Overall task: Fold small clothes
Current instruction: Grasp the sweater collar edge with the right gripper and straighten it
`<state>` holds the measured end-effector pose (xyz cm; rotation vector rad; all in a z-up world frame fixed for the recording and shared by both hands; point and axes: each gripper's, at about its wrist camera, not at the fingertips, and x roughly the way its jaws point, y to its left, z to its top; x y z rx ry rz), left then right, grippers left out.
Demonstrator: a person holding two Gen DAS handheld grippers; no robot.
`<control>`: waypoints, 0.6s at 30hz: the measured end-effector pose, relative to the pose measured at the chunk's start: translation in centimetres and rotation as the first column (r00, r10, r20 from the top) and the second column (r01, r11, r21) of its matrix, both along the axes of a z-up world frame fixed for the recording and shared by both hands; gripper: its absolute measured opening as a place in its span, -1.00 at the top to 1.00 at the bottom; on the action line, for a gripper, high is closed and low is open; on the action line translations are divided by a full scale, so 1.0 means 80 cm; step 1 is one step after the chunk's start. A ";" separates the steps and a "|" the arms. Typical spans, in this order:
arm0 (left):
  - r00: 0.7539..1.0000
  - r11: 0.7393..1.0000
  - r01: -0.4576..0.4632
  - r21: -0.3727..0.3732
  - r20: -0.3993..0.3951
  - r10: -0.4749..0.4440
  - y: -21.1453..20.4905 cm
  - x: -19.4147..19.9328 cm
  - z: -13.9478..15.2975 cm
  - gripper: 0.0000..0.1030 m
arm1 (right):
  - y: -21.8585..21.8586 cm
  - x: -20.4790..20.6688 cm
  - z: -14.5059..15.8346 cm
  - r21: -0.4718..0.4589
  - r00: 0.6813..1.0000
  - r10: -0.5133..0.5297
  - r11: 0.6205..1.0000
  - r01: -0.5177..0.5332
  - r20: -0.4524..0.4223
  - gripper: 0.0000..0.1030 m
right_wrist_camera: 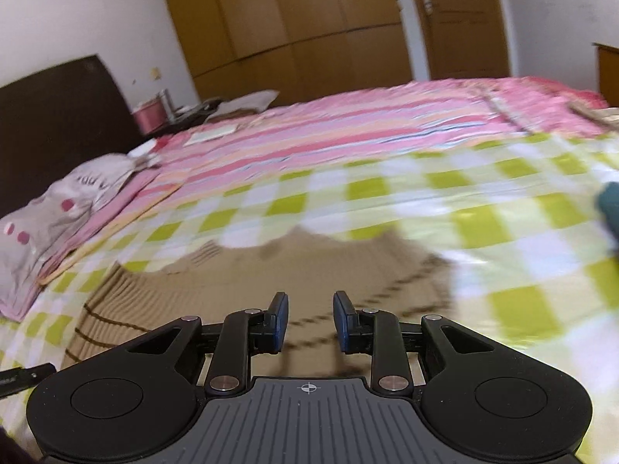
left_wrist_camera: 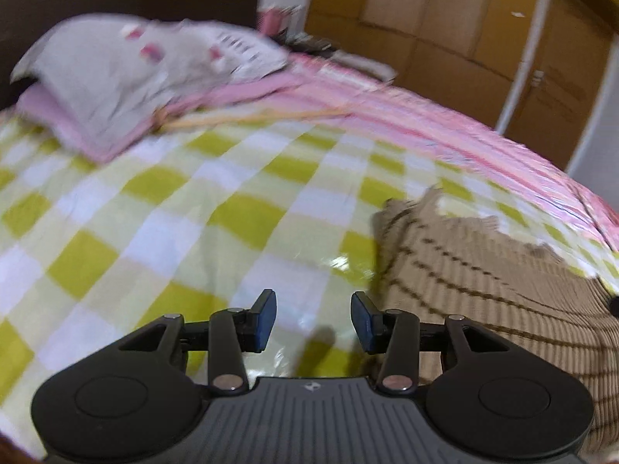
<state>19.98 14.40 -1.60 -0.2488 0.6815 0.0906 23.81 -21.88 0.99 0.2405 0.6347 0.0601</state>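
A tan ribbed garment with dark dashed stripes [left_wrist_camera: 483, 282] lies flat on a green-and-white checked sheet [left_wrist_camera: 174, 212]. In the left wrist view it fills the lower right, and my left gripper [left_wrist_camera: 313, 319] hovers open over the sheet just left of its edge, nothing between the blue pads. In the right wrist view the same tan garment [right_wrist_camera: 271, 274] spreads below and ahead of my right gripper [right_wrist_camera: 310, 321], which is open above the cloth with nothing between its pads. The picture is blurred.
A grey pillow with pink spots [left_wrist_camera: 127, 73] lies on pink bedding at the headboard end. A pink striped cover [right_wrist_camera: 348, 127] runs along the far side of the bed. Something dark teal [right_wrist_camera: 610, 205] shows at the right edge. Wooden wardrobe doors [right_wrist_camera: 294, 15] stand behind.
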 end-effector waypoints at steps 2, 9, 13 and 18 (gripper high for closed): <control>0.999 0.998 0.046 0.037 0.025 -0.047 -0.010 -0.001 0.004 0.04 | 0.021 0.026 -0.010 0.028 0.999 0.033 0.999 -0.032 -0.037 0.37; 0.988 0.984 0.149 0.103 0.027 -0.152 -0.028 0.002 -0.004 0.02 | 0.084 0.084 -0.044 -0.032 0.986 0.116 0.992 -0.120 -0.120 0.34; 0.988 0.983 0.152 0.100 0.007 -0.154 -0.025 0.006 -0.013 0.02 | 0.107 0.093 -0.048 -0.142 0.988 0.116 0.981 -0.130 -0.103 0.84; 0.991 0.987 0.125 0.103 0.027 -0.128 -0.021 0.000 -0.006 0.03 | 0.099 0.096 -0.019 -0.085 0.994 0.101 0.991 -0.104 -0.042 0.92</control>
